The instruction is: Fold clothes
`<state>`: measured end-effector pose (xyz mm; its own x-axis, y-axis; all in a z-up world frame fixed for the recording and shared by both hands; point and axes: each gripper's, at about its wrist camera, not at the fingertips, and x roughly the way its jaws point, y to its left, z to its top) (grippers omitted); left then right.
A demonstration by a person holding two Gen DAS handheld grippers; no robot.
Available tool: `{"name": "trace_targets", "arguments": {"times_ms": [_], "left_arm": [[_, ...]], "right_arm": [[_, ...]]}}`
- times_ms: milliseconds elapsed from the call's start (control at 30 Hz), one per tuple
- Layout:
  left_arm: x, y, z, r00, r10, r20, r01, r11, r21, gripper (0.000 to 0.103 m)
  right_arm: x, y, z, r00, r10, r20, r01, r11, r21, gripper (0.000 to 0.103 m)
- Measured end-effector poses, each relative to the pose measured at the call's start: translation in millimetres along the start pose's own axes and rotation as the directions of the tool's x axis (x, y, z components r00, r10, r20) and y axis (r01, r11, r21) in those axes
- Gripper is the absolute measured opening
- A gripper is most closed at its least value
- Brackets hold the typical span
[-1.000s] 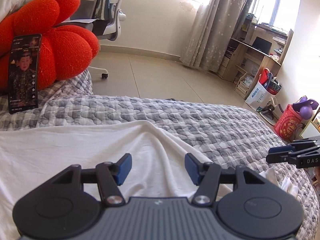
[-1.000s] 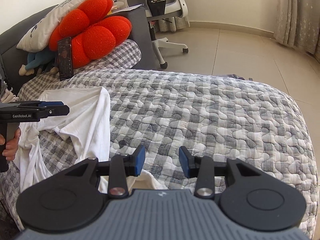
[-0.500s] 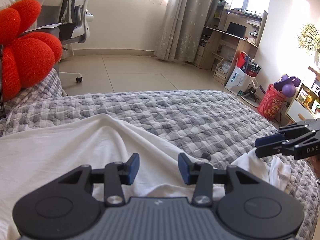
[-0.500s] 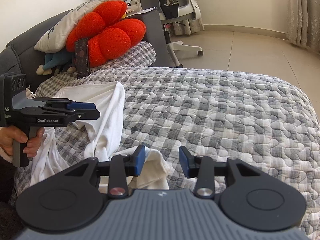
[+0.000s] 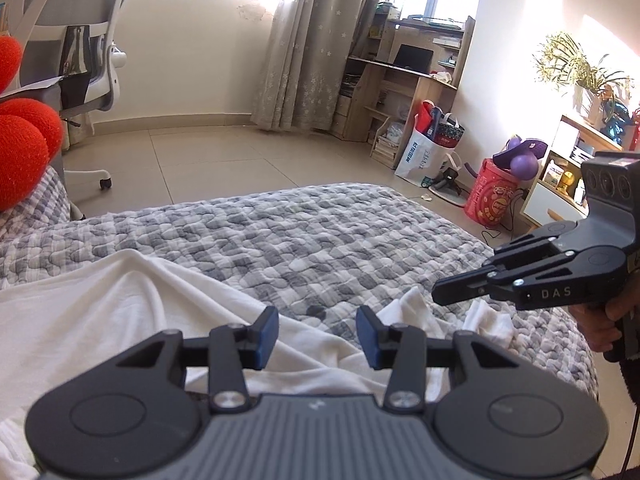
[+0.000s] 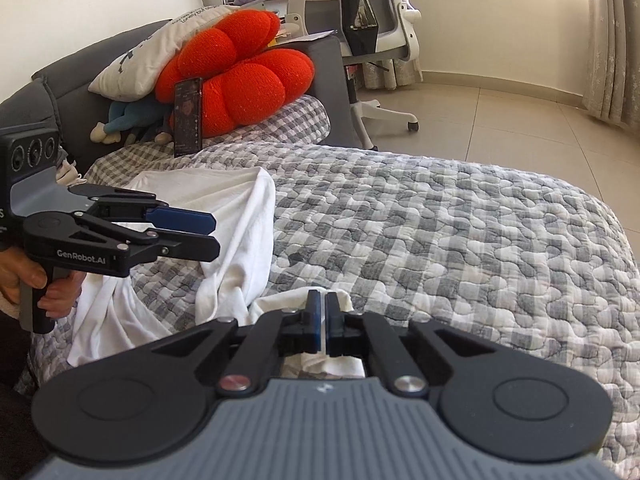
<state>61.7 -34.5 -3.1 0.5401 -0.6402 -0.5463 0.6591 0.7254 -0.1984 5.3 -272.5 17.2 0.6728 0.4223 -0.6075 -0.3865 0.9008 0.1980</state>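
My right gripper [image 6: 323,318] is clenched on a fold of the crumpled white cotton garment [image 6: 240,216]; a thin strip of white cloth shows btwn its blue pads, more cloth bunched just under and ahead of the tips. My left gripper [image 5: 316,336] is released, blue pads well apart, hovering over the garment w/ nothing btwn them. Can't tell if its tips touch the cloth.

The garment lies on the grey-and-white checked quilted bedspread [image 6: 460,232]: the bulk spreads left of and beneath the left gripper, a rumpled ridge runs fwd, and a small bunched edge sits just right of it, under the right gripper's tips as seen from the left wrist cam.

From the right wrist cam, the left gripper sits off to the left, held by a hand [image 6: 38,286] on its grip. Beyond it, far end of the bed: a red knitted flower-shaped cushion [image 6: 240,64] w/ a dark upright phone [image 6: 187,116] leaning against it. A white mesh office chair [image 6: 372,20] stands behind on the tiled floor.
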Motion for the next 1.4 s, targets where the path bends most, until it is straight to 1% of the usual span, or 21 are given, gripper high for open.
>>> {"name": "trace_targets", "arguments": {"times_ms": [133,267,333,433,467,567,667,733,800,867,1000,1133,1200,1233,1267,1333,1367,1400], "left_arm": [[0,-2,-2,1.0,-0.003,-0.002,0.003,1.0,0.003,0.044],[0,-4,-3,1.0,-0.018,-0.005,0.018,1.0,-0.002,0.044],[0,-7,-4,0.999,-0.032,-0.01,0.032,0.999,0.005,0.044],[1,-13,-6,0.998,-0.054,-0.018,0.055,0.998,0.03,0.044],[2,-16,-6,0.998,-0.062,-0.021,0.063,0.997,0.041,0.044],[5,-24,-8,0.996,-0.087,-0.03,0.089,0.994,0.069,0.044],[9,-34,-9,0.993,-0.113,-0.042,0.117,0.989,0.089,0.045],[12,-40,-10,0.99,-0.129,-0.052,0.134,0.985,0.105,0.045],[16,-47,-12,0.988,-0.139,-0.063,0.146,0.981,0.125,0.045],[20,-54,-12,0.988,-0.141,-0.07,0.15,0.978,0.146,0.045],[24,-63,-12,0.986,-0.146,-0.08,0.158,0.973,0.171,0.044],[29,-71,-12,0.984,-0.151,-0.09,0.166,0.968,0.19,0.043],[30,-75,-13,0.984,-0.151,-0.091,0.166,0.965,0.202,0.037],[29,-76,-13,0.985,-0.149,-0.088,0.164,0.964,0.21,0.037],[30,-77,-13,0.986,-0.137,-0.093,0.154,0.964,0.215,0.036],[32,-77,-13,0.989,-0.107,-0.104,0.128,0.966,0.224,0.03],[34,-77,-13,0.99,-0.093,-0.109,0.116,0.967,0.229,0.022],[35,-77,-13,0.99,-0.078,-0.115,0.103,0.967,0.234,0.01]], "right_arm": [[-9,12,0,0.999,0.052,0.007,-0.052,0.999,-0.017,0.002],[-7,26,-4,0.995,0.093,-0.021,-0.093,0.995,-0.038,0.002],[-4,29,-7,0.995,0.097,-0.033,-0.098,0.995,-0.036,0.002],[-4,22,-7,0.996,0.078,-0.04,-0.078,0.997,0.004,0.003],[-5,19,-7,0.997,0.063,-0.04,-0.063,0.998,0.014,0.013],[-6,9,-7,0.999,0.014,-0.038,-0.013,0.999,0.036,0.013],[-7,0,-9,0.999,-0.018,-0.041,0.02,0.998,0.058,0.014],[-7,-6,-11,0.999,-0.033,-0.042,0.035,0.997,0.072,0.017],[-8,-10,-13,0.998,-0.044,-0.04,0.047,0.995,0.085,0.025],[-9,-11,-15,0.998,-0.05,-0.037,0.053,0.995,0.089,0.028],[-9,-14,-17,0.999,-0.042,-0.031,0.044,0.995,0.087,0.028],[1,-18,-18,0.999,-0.029,-0.045,0.033,0.996,0.088,0.028],[8,-19,-18,0.998,-0.025,-0.054,0.03,0.996,0.086,0.028],[12,-20,-18,0.998,-0.024,-0.058,0.028,0.996,0.085,0.028],[14,-20,-19,0.998,-0.022,-0.059,0.026,0.997,0.078,0.028],[17,-18,-20,0.998,-0.02,-0.052,0.024,0.997,0.067,0.028],[18,-18,-20,0.998,-0.025,-0.049,0.028,0.998,0.062,0.026],[18,-17,-19,0.998,-0.031,-0.045,0.033,0.998,0.056,0.014]]}}
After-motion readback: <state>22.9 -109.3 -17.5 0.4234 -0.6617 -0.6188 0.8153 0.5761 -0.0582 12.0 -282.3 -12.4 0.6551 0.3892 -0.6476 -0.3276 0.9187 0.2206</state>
